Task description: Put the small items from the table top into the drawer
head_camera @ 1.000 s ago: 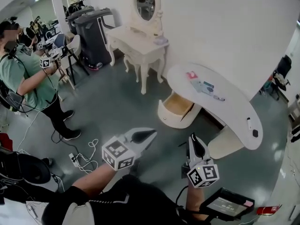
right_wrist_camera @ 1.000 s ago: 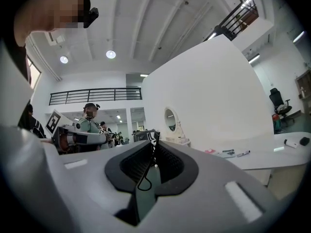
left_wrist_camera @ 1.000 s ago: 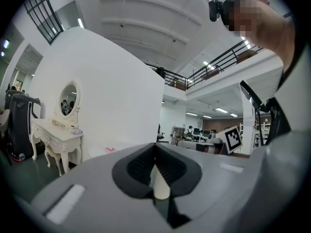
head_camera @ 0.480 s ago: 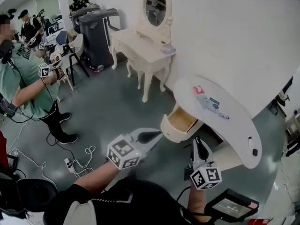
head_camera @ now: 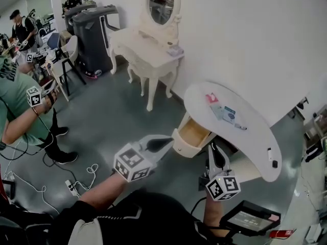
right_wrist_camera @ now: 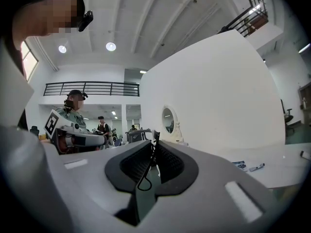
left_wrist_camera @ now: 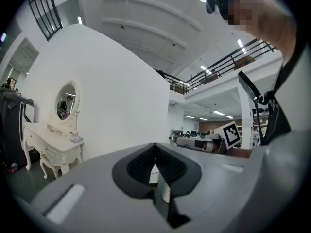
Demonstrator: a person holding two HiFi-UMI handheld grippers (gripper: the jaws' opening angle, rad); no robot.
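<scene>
A white oval table [head_camera: 255,142] stands at the right of the head view. On it lie a red item [head_camera: 210,97], a blue-and-white packet [head_camera: 225,114], a pen [head_camera: 239,127], a white marker [head_camera: 269,154] and a small black piece [head_camera: 275,164]. Its cream drawer [head_camera: 191,135] stands pulled open. My left gripper [head_camera: 166,142] hangs in the air left of the drawer, jaws together and empty [left_wrist_camera: 155,147]. My right gripper [head_camera: 214,151] is below the table's near edge, jaws together [right_wrist_camera: 155,142]. A thin black wire loop [right_wrist_camera: 141,184] shows in their seam.
A white dressing table with an oval mirror [head_camera: 153,50] stands against the wall at the back. A dark grey cabinet [head_camera: 92,34] and a chair [head_camera: 64,60] are at the back left. A person in green [head_camera: 18,111] stands left. Cables [head_camera: 82,180] lie on the floor.
The head view has swung, so the table and drawer sit a little more to the left and nearer. The person in green has slid toward the left edge. Both grippers keep their places and stay closed.
</scene>
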